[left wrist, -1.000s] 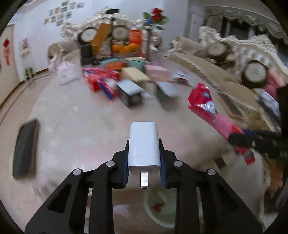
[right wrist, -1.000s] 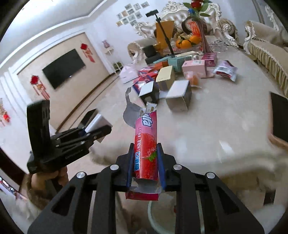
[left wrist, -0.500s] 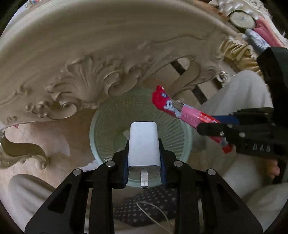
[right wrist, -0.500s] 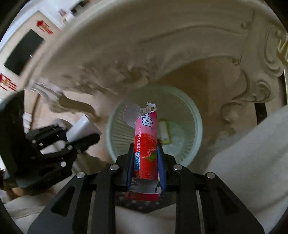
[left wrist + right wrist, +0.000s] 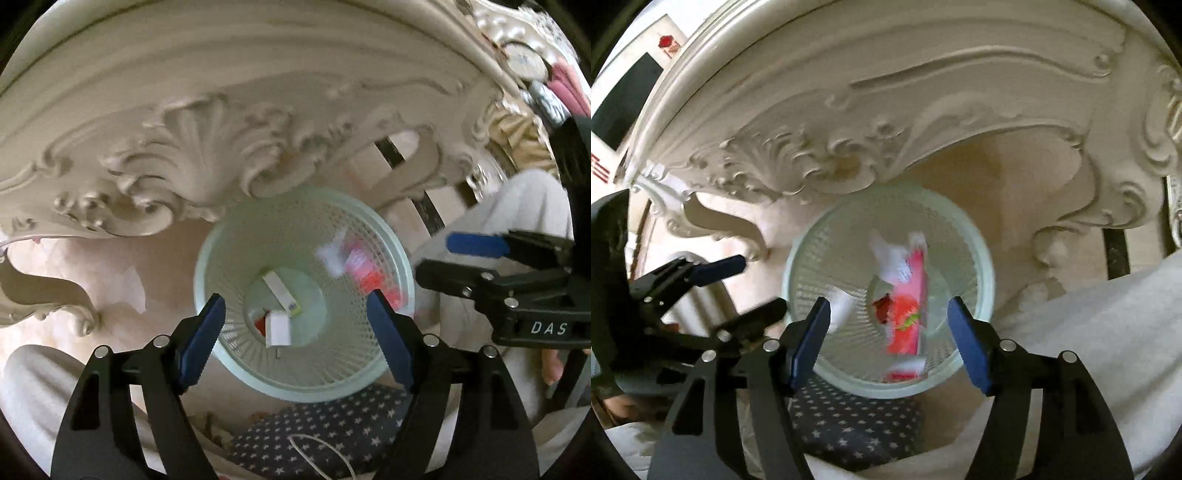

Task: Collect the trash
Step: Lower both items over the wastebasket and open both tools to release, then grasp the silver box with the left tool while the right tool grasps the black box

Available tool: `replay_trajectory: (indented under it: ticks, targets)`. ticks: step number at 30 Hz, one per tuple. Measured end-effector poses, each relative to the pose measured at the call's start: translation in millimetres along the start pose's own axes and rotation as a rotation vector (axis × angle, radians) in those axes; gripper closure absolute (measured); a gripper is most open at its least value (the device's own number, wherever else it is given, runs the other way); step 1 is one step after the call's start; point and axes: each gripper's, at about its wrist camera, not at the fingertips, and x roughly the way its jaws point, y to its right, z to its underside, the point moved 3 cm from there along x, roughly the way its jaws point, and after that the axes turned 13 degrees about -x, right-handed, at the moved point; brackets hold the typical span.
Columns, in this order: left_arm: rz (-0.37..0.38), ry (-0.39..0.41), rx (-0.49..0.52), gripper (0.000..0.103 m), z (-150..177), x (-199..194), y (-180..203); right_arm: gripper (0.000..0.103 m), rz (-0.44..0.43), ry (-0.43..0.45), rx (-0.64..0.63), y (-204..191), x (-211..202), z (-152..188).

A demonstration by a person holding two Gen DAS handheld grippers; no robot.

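A pale green mesh waste basket [image 5: 221, 258] stands on the floor under the carved table edge; it also shows in the right wrist view [image 5: 982, 273]. My left gripper [image 5: 295, 328] is open and empty above it. A white charger block [image 5: 279, 328] lies in the basket bottom beside a small white box [image 5: 279, 290]. My right gripper [image 5: 886, 332] is open and empty over the basket. The red strawberry wrapper [image 5: 910, 306] is blurred inside the basket, and shows against its right wall in the left wrist view [image 5: 373, 273]. The right gripper also shows in the left wrist view [image 5: 443, 258].
The ornate carved table apron [image 5: 207, 147] overhangs the basket's far side. A dark star-patterned slipper [image 5: 314, 435] sits at the basket's near edge. The person's light trouser legs [image 5: 1089, 332] flank the basket. The left gripper shows at the left of the right wrist view [image 5: 753, 284].
Both grippers have opened. The white charger has dropped from the left gripper into the basket. The red wrapper has left the right gripper and is falling into the basket.
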Motion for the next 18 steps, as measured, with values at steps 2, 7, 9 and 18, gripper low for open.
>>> replay_trajectory:
  ticks: [2, 7, 9, 18]
  targets:
    - [-0.005, 0.014, -0.018, 0.025, -1, -3, -5, 0.04, 0.02, 0.01, 0.004, 2, -5, 1]
    - [-0.069, 0.12, -0.001, 0.021, -2, -38, -12, 0.04, 0.033, 0.066, -0.03, -5, -37, -4]
    - [-0.068, 0.16, -0.008, 0.021, -5, -65, -11, 0.04, 0.02, 0.146, -0.059, -15, -66, -13]
    - [-0.113, 0.504, -0.176, 0.021, -131, -171, -31, 0.04, 0.131, 0.47, -0.21, -34, -129, -133]
